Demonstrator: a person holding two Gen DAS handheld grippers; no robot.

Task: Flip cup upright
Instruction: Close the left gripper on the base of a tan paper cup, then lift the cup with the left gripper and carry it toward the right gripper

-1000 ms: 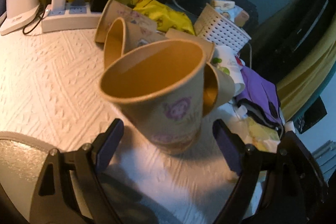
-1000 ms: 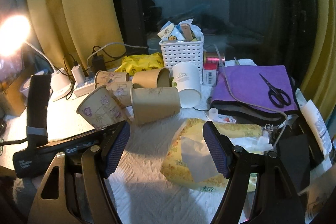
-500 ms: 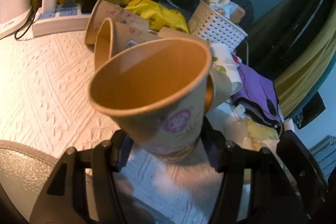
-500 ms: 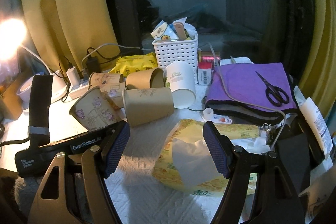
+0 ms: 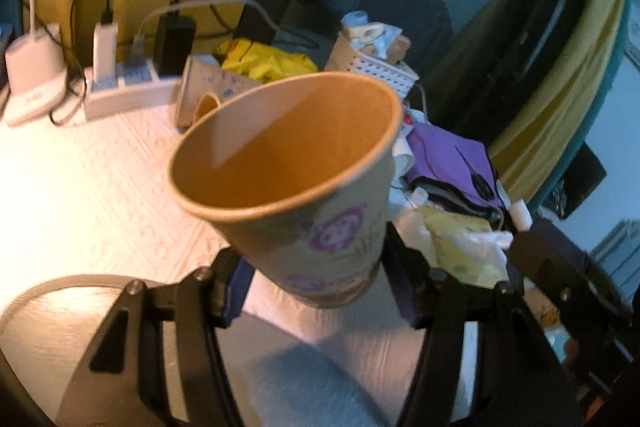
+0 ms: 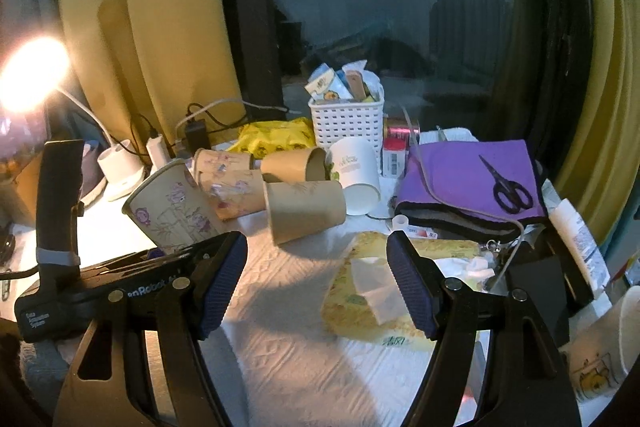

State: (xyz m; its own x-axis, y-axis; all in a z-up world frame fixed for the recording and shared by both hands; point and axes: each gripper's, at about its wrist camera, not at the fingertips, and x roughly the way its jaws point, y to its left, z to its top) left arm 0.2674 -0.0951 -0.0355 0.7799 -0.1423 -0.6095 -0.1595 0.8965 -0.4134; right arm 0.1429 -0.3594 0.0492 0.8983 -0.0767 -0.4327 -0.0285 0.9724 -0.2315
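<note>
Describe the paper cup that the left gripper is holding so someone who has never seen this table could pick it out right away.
Start at the white perforated plastic basket by the dark window; a cluster of tan paper cups lies on its side in front. Left of them, the tan paper cup with purple cartoon prints sits clamped in the left gripper. Unlike its neighbours, it is off the table, mouth tilted upward.

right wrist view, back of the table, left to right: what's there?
Lamp → held printed cup → white basket → purple cloth → scissors.
</note>
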